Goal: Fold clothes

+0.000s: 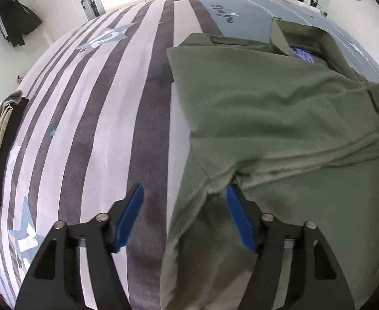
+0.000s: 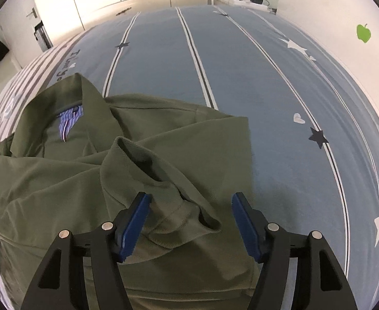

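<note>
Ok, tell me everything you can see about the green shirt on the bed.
The shirt is an olive green polo of knit-looking fabric, lying partly folded on the striped bedcover. Its collar is open, showing a blue striped lining. A short sleeve is folded onto the body. The fingers of the left gripper and right gripper straddle its folds, open, not clamping.

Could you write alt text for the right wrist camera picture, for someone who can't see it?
An olive green polo shirt lies partly folded on a blue bedspread with thin stripes and stars. In the foreground the right gripper stands open above a sleeve, its blue pads on either side. Cupboards, a door and green apple stickers line the walls behind.
</note>
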Demonstrator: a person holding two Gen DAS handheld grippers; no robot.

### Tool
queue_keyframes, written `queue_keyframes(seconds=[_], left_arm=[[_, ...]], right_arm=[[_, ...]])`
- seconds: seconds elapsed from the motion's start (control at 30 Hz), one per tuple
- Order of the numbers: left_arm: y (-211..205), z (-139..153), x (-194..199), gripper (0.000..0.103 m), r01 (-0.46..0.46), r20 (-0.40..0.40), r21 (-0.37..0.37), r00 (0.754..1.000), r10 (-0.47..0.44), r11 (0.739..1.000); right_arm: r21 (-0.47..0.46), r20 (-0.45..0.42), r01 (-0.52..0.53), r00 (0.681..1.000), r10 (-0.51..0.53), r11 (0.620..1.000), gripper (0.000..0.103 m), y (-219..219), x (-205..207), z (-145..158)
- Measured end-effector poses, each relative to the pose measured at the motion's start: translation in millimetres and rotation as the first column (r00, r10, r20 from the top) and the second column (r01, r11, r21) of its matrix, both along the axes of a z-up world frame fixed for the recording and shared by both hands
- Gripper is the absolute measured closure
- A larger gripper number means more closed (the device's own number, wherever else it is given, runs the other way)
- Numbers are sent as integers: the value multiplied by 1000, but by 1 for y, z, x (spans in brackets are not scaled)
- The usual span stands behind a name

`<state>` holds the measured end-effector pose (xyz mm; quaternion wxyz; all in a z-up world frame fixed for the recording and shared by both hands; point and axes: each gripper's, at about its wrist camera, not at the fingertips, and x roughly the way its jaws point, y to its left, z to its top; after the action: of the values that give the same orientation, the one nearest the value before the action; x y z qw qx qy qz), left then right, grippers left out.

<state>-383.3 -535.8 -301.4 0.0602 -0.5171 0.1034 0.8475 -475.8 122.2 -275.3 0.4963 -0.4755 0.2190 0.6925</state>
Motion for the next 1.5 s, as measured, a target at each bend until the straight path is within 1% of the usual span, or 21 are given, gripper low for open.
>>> queue_keyframes(seconds=[0.07,0.1,0.13,0.17,0.27,0.43,0.6,0.73,0.8,0.83,0.87,0.97,1.07,1.1,1.13,1.2,1.23,1.27,1.33,1.43,1.5], left_arm=[[-1,-3,-6,65,-13,18,30,1000,12,999],[0,-3,-7,70,-11,19,40,1000,10,999],[1,-3,-8,81,-9,20,50,1000,8,999],[2,-3,-8,88,-7,19,49,1000,6,999],[1,0,-4,95,-17,0,32,1000,17,999],[-21,9,0,96,-86,-15,64,996,87,994],[-28,12,-6,96,-89,-5,72,996,90,993],[-28,10,-15,96,-94,7,76,996,94,993],[-28,9,-16,95,-95,11,79,995,95,992],[-29,9,-16,95,-96,13,80,995,95,992],[-30,9,-16,95,-96,14,80,995,95,992],[-33,9,-15,93,-98,19,83,995,97,992],[-34,9,-15,93,-99,30,90,995,97,991],[-35,8,-17,93,-99,34,92,995,96,991],[-36,7,-18,92,-99,40,95,995,96,991],[-38,6,-19,91,-102,50,104,994,98,989],[-40,7,-20,89,-106,53,109,993,101,988],[-41,7,-20,87,-109,54,111,993,103,988],[-42,8,-20,86,-108,55,110,993,102,988],[-42,7,-19,85,-105,56,104,993,99,989],[-42,7,-19,85,-108,56,101,993,103,989]], right_arm=[[-14,-4,6,1000,-6,1000,40,2,-1,-3],[-22,-8,9,1000,-9,1000,40,3,-2,-4],[-30,-12,13,1000,-13,999,40,4,-3,-5],[-40,-11,11,1000,-12,999,40,5,-4,-8],[-67,-27,10,1000,-12,998,40,5,-5,-12],[-110,-68,18,997,-25,994,41,6,-2,-16],[-127,-91,28,995,-39,991,40,2,0,-12],[-172,-97,22,994,-39,985,41,-6,0,-16],[-194,-100,3,995,-23,981,63,-10,0,-18],[-202,-96,-11,995,-9,979,90,-13,1,-18],[-210,-91,-25,996,6,977,97,-17,2,-18],[-219,-91,-48,995,29,974,97,-28,7,-13],[-226,-81,-34,997,16,974,96,-37,19,-7],[-226,-68,-22,998,7,974,94,-38,23,-7],[-225,-46,1,999,-12,974,89,-39,28,-7],[-212,5,54,998,-55,976,86,-38,39,-8],[-203,22,76,997,-73,976,79,-36,44,-7],[-195,21,105,995,-102,975,76,-35,50,-4],[-172,-22,116,992,-121,978,73,-35,53,8],[-176,-82,71,993,-86,982,55,-35,37,17],[-181,-106,39,993,-59,983,53,-32,20,17]])
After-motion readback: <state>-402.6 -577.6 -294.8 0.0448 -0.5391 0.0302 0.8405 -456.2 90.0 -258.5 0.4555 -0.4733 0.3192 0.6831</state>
